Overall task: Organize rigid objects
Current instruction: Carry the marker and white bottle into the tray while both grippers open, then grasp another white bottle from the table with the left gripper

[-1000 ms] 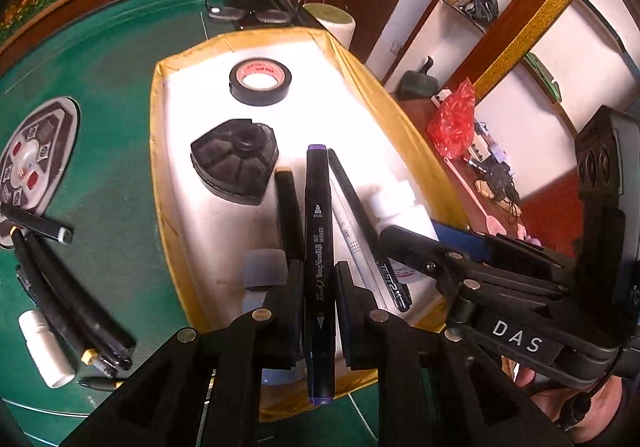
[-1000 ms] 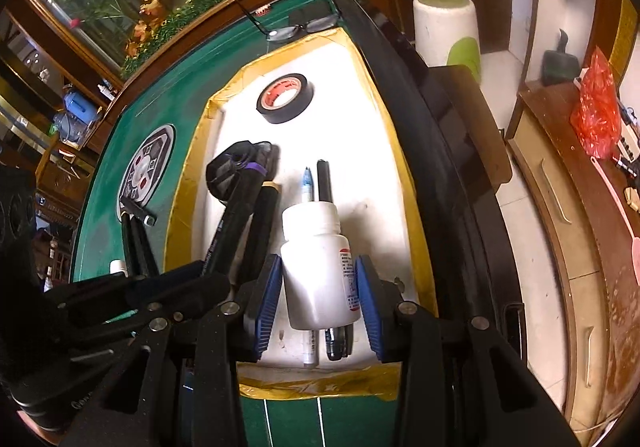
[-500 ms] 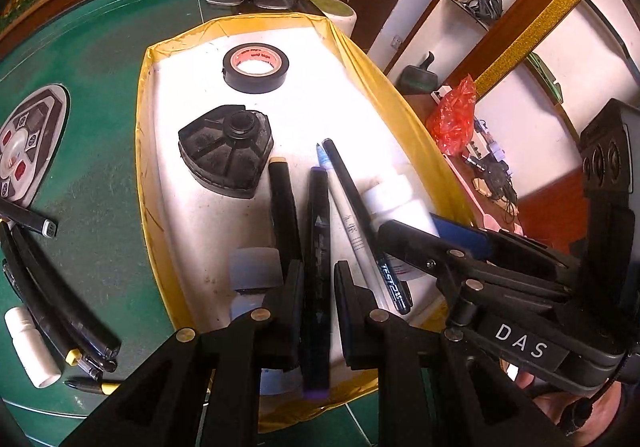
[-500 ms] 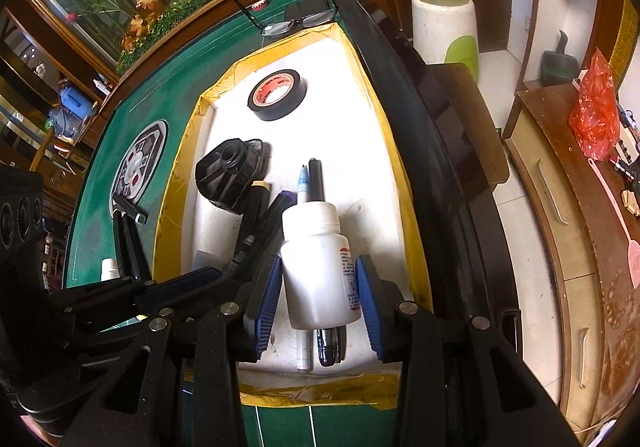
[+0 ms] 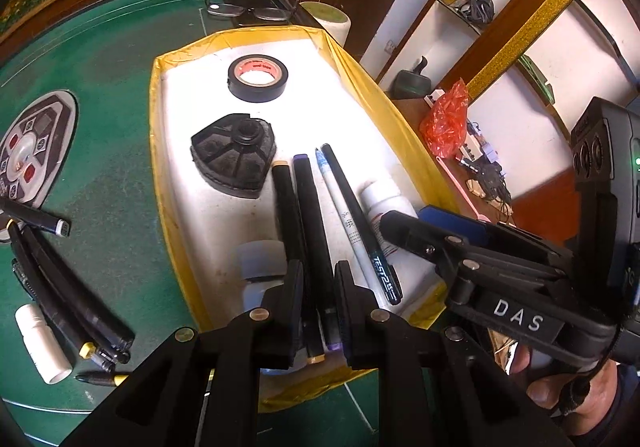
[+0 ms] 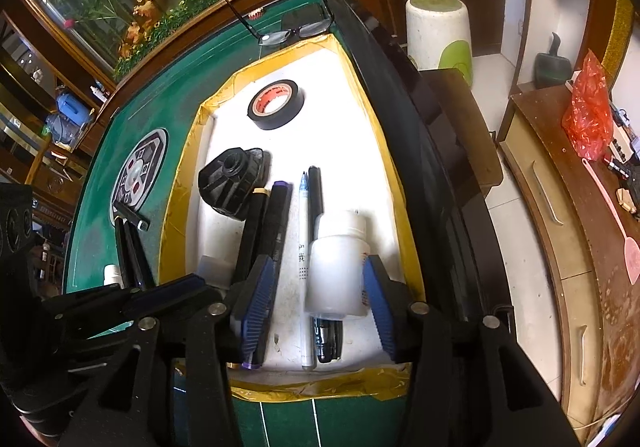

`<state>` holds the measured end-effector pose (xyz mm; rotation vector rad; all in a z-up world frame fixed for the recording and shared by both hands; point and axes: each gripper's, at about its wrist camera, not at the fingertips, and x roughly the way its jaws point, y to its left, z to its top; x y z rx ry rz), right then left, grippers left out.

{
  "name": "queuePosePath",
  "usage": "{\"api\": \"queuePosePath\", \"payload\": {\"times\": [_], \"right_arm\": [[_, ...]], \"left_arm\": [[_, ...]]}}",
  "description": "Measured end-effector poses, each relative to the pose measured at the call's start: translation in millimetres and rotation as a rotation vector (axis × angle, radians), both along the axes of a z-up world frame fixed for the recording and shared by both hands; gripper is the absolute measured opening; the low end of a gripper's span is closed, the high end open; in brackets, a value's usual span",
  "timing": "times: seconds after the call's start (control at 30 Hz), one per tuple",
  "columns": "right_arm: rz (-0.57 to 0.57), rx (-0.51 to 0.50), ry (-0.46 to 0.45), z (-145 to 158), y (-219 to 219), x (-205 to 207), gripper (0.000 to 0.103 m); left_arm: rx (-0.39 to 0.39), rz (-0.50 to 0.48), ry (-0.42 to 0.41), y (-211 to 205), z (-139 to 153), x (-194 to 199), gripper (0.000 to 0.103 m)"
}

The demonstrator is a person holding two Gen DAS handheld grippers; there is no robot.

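Note:
A white tray with yellow tape rim (image 5: pixel 160 151) (image 6: pixel 188 183) lies on the green table. In it are a black tape roll (image 5: pixel 258 78) (image 6: pixel 276 103), a black wedge-shaped part (image 5: pixel 234 157) (image 6: pixel 232 183), several pens and a white bottle (image 6: pixel 338 267) (image 5: pixel 382 203). My left gripper (image 5: pixel 316 283) has its jaws around a purple-capped black marker (image 5: pixel 314 231) (image 6: pixel 276 223) that rests in the tray beside a yellow-capped one (image 5: pixel 286 215). My right gripper (image 6: pixel 316 299) is open, its blue pads apart on either side of the white bottle lying in the tray.
Several black markers (image 5: pixel 60 287) and a small white bottle (image 5: pixel 40 343) lie on the green felt left of the tray. A round control panel (image 5: pixel 28 151) is set in the table. Glasses (image 5: pixel 244 9) lie beyond the tray. A white stool (image 6: pixel 438 31) stands past the table edge.
The left gripper lowered the purple-capped marker into the tray beside the yellow-capped one. The right gripper opened, and the white bottle now lies in the tray between its pads.

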<state>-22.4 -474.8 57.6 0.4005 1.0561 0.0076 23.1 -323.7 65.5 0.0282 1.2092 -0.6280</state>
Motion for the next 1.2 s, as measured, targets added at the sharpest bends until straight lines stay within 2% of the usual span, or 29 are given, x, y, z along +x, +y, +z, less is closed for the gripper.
{"api": "queuePosePath", "payload": {"times": [0.07, 0.17, 0.4, 0.67, 0.73, 0.8, 0.9, 1.1, 1.2], "right_arm": [[0.002, -0.005, -0.009, 2.9, 2.6, 0.1, 0.047], [0.002, -0.018, -0.024, 6.9, 8.5, 0.6, 0.048], [0.018, -0.003, -0.098, 23.0, 27.1, 1.4, 0.048], [0.127, 0.022, -0.112, 27.9, 68.5, 9.7, 0.049], [0.155, 0.017, -0.117, 29.4, 79.5, 10.5, 0.049], [0.18, 0.015, -0.122, 31.0, 88.5, 11.4, 0.049], [0.214, 0.01, -0.127, 32.2, 100.8, 12.0, 0.049], [0.285, 0.014, -0.124, 31.2, 117.9, 12.4, 0.05], [0.316, 0.016, -0.117, 29.2, 125.3, 11.4, 0.05]], "left_arm": [[-0.01, 0.007, -0.004, 6.5, 3.0, 0.2, 0.017], [-0.023, 0.024, -0.022, 18.7, 10.4, -0.1, 0.025], [-0.045, 0.077, -0.04, 51.5, 21.7, 0.8, 0.026], [-0.06, 0.151, -0.058, 94.9, 30.0, 3.0, 0.026], [-0.064, 0.18, -0.067, 109.6, 32.7, 2.7, 0.031], [-0.065, 0.231, -0.077, 130.3, 34.5, 1.6, 0.043], [-0.062, 0.299, -0.079, 156.1, 33.9, -0.7, 0.048], [-0.022, 0.49, -0.036, 214.2, 16.5, -1.2, 0.048], [-0.002, 0.543, 0.013, 228.6, 1.7, 2.6, 0.048]]}}
